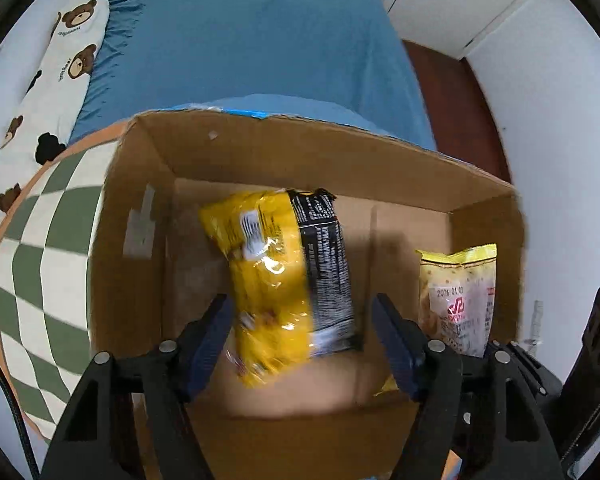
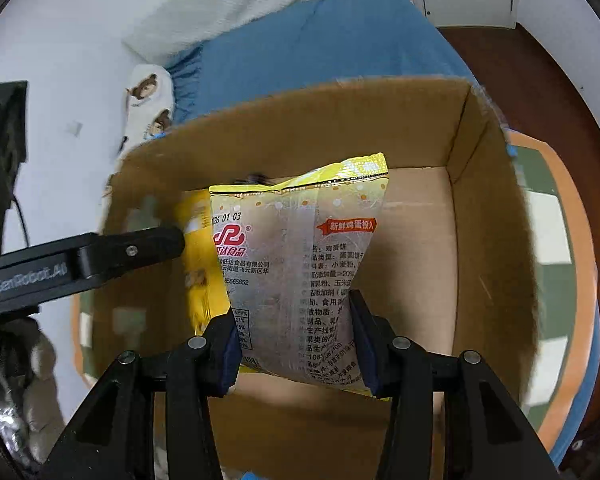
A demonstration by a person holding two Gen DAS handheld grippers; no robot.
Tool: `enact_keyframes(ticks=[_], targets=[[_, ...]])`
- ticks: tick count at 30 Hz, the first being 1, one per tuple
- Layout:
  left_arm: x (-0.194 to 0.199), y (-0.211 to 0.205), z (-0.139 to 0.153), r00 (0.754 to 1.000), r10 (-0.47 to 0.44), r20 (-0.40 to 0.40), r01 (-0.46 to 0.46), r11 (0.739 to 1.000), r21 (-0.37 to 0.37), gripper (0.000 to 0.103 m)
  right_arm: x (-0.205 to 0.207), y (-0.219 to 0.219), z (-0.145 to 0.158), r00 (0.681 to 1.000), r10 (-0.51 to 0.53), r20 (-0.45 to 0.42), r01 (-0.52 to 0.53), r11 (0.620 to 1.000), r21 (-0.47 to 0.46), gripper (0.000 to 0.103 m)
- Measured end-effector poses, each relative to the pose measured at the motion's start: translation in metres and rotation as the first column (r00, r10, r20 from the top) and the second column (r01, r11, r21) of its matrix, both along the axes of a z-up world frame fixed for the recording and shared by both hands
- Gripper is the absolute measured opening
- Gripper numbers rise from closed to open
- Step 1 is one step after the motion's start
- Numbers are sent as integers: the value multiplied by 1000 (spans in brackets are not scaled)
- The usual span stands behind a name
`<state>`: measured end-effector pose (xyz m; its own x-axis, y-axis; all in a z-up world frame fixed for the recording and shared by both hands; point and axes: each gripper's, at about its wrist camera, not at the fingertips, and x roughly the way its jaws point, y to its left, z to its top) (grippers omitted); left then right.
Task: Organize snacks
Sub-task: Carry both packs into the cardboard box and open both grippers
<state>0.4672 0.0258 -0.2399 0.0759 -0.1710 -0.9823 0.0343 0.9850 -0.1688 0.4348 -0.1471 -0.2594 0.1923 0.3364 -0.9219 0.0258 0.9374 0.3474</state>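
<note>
The left tongs (image 1: 302,346) stand parted around a glossy yellow-and-black snack bag (image 1: 288,280), pads clear of its sides, while the right tongs (image 2: 296,346) are clamped on the lower end of a pale yellow, semi-transparent crinkled pastry packet (image 2: 300,264). Both hang over the open brown cardboard box (image 1: 300,148), which sits on a green-and-white checked round mat with an orange rim (image 1: 40,260).

Both bags look light, air-puffed and slick; their film should crumple under pressure and the contents may well crush, so a hold on the flat sealed edge seems safer than a squeeze across the belly.

The left wrist view shows the yellow bag blurred between open pads, apparently loose, its resting place unclear. The right wrist view shows the packet's print and the pinch on it, plus the other tool's black arm (image 2: 80,260) alongside.
</note>
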Motion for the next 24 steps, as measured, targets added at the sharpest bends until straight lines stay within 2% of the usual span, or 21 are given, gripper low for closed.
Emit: enact_keyframes(ticks=[4, 6, 8, 9, 14, 21, 23, 24], targets=[[14, -2, -19, 1000, -10, -14, 11, 999, 43, 68, 28, -1, -32, 1000, 8, -26, -9, 1000, -27, 51], [15, -5, -24, 1000, -20, -13, 21, 997, 79, 68, 36, 3, -36, 1000, 23, -21, -24, 999, -44, 56], [17, -5, -28, 1000, -10, -15, 12, 996, 86, 70, 43, -1, -42, 999, 29, -29, -31, 998, -58, 86], [16, -5, -29, 1000, -5, -16, 6, 997, 83, 70, 45, -4, -43, 999, 27, -28, -29, 998, -51, 90], [8, -3, -27, 1000, 23, 12, -24, 997, 74, 70, 41, -16, -40, 1000, 10, -17, -11, 999, -51, 91], [-22, -1, 0, 992, 22, 125, -35, 994, 100, 72, 11, -18, -17, 1000, -14, 27, 17, 996, -89, 91], [-32, -1, 9, 988, 10, 151, -27, 994, 109, 78, -1, -18, -9, 999, -20, 47, 24, 995, -99, 91], [-39, 0, 13, 986, 2, 164, -21, 994, 111, 86, -6, -17, -4, 998, -22, 57, 28, 994, -102, 91]])
